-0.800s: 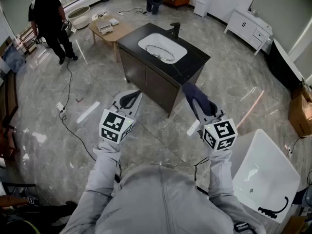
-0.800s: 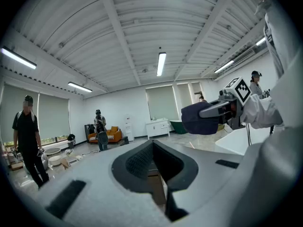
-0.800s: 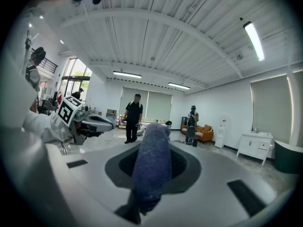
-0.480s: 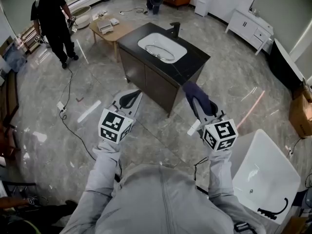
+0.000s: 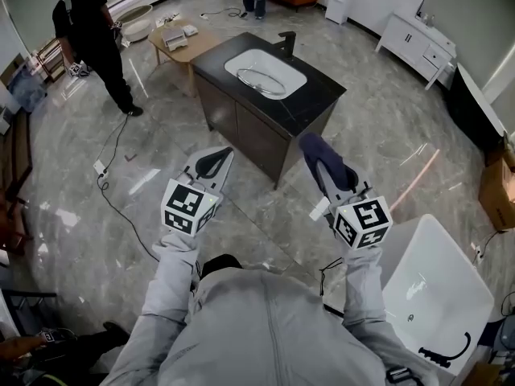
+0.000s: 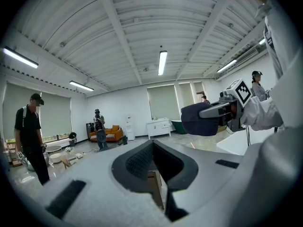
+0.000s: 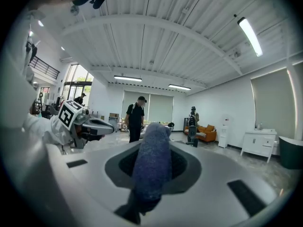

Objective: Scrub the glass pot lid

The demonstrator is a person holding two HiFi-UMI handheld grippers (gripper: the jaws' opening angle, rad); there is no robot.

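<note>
Far ahead, the glass lid [image 5: 259,81] lies flat in the sink [image 5: 282,59]. The right gripper [image 5: 321,167] clamps a blue sponge [image 7: 152,160] aimed roughly toward it; the left gripper [image 5: 216,160] is closed and empty.

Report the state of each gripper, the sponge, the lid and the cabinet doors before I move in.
Left gripper: jaws together, nothing between them.
Right gripper: shut on the blue sponge.
Blue sponge: clamped, sticking out past the jaw tips.
Glass lid: lying in the sink basin, neither gripper near it.
Cabinet doors: closed.
</note>
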